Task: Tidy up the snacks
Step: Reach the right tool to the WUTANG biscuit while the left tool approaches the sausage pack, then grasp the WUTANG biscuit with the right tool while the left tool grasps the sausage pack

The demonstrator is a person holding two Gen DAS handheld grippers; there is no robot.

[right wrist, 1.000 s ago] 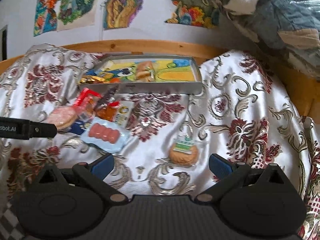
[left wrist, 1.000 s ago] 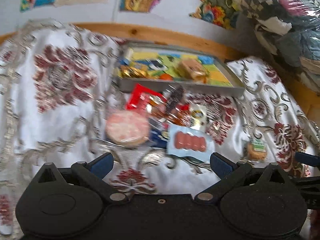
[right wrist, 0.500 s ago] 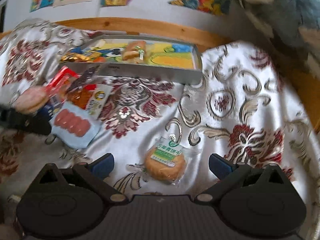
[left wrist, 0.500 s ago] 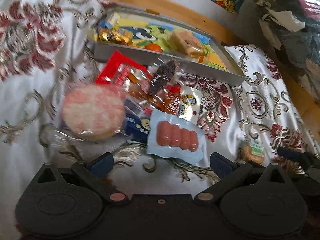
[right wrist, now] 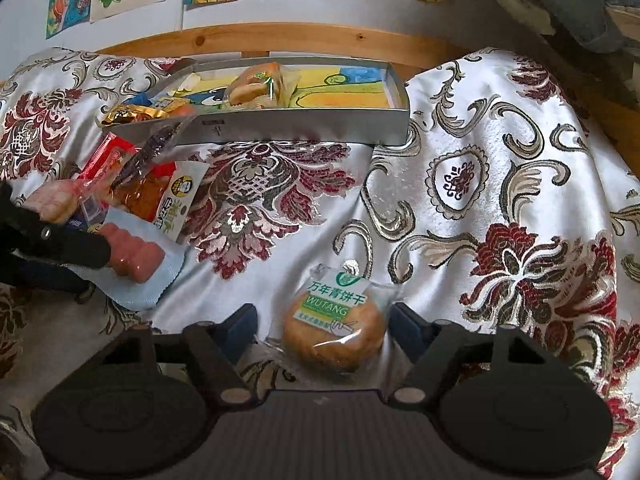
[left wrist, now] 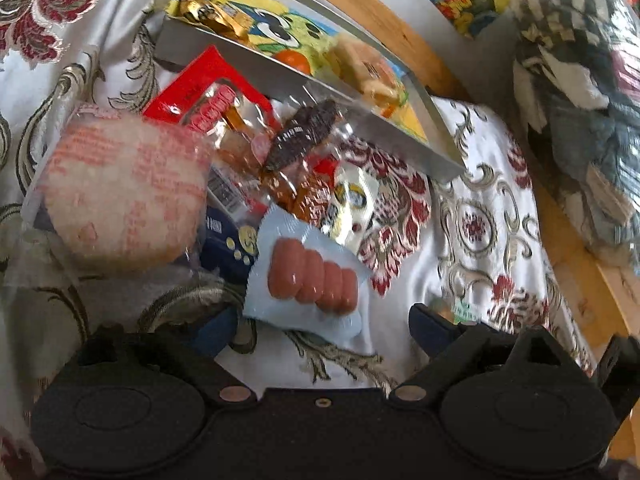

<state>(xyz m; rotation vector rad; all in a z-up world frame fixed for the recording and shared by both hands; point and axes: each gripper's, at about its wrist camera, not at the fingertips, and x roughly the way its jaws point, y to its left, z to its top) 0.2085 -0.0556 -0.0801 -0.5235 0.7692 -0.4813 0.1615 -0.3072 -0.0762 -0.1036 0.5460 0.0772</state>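
Nearest the lens, the right hand-held gripper (right wrist: 322,326) stands spread wide with a wrapped round biscuit (right wrist: 335,330) between its blue fingers, neither finger clearly touching the wrapper; the biscuit's near edge is cut off by the gripper body. The left hand-held gripper (left wrist: 316,330) is likewise released, straddling the near edge of a pale-blue sausage pack (left wrist: 310,280), whose lower corner sits by the left finger. Beside that pack lies a large pink-printed round cake (left wrist: 120,196), blurred by motion, and behind it a jumble of overlapping red, orange and dark wrappers (left wrist: 256,136) too tangled to tell apart. Farther back from the sausage pack, the metal tray (right wrist: 304,130) holds a few snacks on its cartoon-printed floor, its left end hidden by gold wrappers. All rests on a floral satin cloth (right wrist: 480,184).
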